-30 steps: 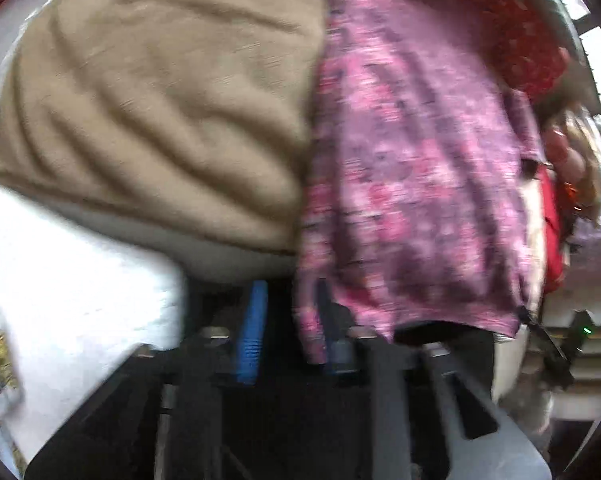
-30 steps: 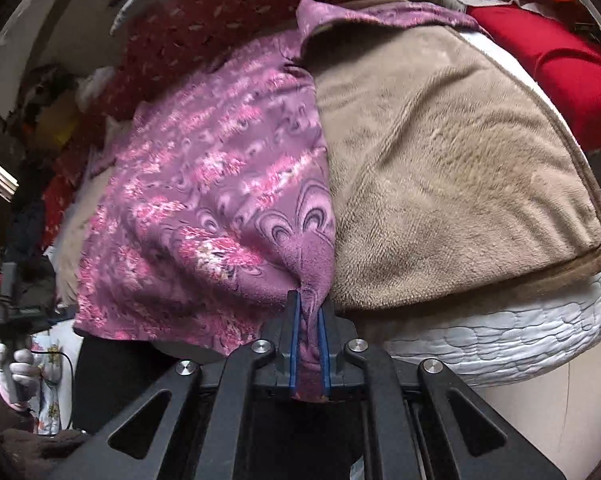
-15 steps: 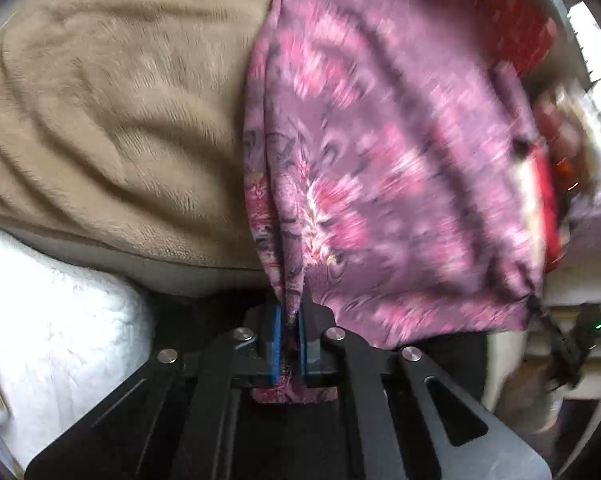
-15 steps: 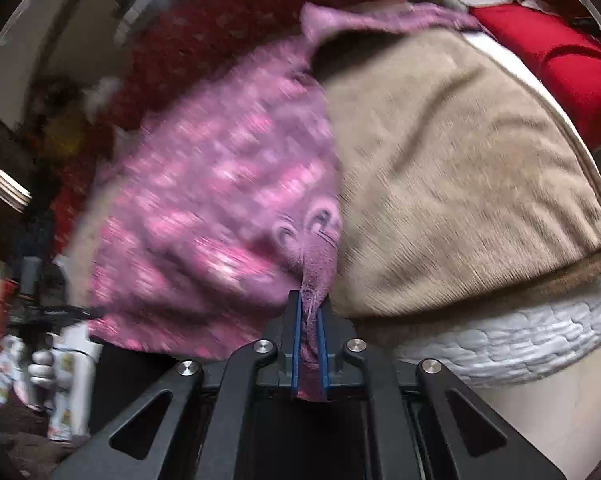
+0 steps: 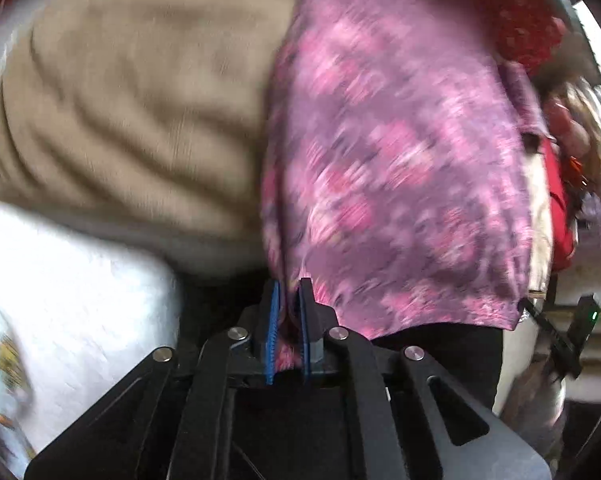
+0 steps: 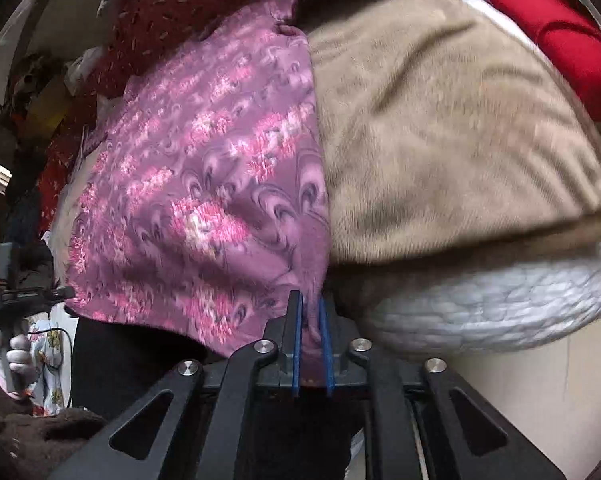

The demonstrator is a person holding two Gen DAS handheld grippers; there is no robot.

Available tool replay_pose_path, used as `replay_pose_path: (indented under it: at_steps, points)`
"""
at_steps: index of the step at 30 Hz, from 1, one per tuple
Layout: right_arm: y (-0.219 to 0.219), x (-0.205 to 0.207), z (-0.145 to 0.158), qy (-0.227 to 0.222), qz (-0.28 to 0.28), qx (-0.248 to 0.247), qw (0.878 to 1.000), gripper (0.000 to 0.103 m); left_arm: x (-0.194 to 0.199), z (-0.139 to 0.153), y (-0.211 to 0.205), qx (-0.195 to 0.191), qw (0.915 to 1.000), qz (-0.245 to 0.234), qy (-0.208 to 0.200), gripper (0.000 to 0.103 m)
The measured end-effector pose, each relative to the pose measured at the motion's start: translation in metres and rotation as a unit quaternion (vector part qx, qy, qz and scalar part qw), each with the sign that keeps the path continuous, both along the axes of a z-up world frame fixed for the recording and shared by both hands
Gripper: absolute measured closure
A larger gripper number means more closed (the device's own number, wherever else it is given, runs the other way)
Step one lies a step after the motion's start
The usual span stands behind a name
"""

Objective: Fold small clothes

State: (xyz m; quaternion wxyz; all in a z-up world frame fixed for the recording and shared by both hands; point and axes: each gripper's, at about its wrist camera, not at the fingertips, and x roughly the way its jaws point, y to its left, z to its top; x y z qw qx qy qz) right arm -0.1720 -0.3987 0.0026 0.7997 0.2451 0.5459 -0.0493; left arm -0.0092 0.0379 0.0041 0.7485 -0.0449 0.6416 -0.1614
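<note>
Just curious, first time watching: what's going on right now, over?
Left hand-held gripper and right hand-held gripper each shut on purple floral garment. Garment draped over tan blanket. Nothing blocking.

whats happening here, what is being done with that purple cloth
A person is working with a handheld tool in each hand on a purple floral garment spread over a tan blanket on a bed. The left tool and the right tool each pinch a near corner of the garment's hem, with cloth caught between the blue pads. The garment is not folded yet; both views are motion-blurred. A white quilted mattress shows under the blanket.
</note>
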Motion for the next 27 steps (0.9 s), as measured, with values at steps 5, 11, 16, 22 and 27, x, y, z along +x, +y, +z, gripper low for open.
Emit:
replay_pose_path:
  at_steps: [5, 11, 16, 22, 27]
  points:
    - [-0.011, 0.040, 0.053, -0.109, -0.016, -0.033, 0.993, 0.087, 0.027, 0.051, -0.045, 0.000, 0.9935, -0.037, -0.108, 0.065]
    - [-0.003, 0.105, 0.019, -0.096, -0.004, -0.066, 0.993, 0.085, 0.056, 0.000, -0.119, 0.049, 0.9925, -0.051, -0.100, 0.057]
    - [-0.025, 0.130, -0.005, -0.068, -0.013, -0.023, 0.997, 0.088, 0.061, -0.039, -0.140, 0.087, 0.9920, -0.071, -0.059, 0.057]
    - [-0.183, 0.127, 0.029, -0.154, -0.229, 0.030, 0.961, 0.059, 0.070, -0.030, -0.138, 0.054, 0.9928, -0.092, -0.055, 0.057]
    - [-0.303, 0.137, -0.004, -0.160, -0.386, 0.106, 0.902, 0.058, 0.088, -0.021, -0.144, 0.037, 0.9932, -0.099, -0.050, 0.057]
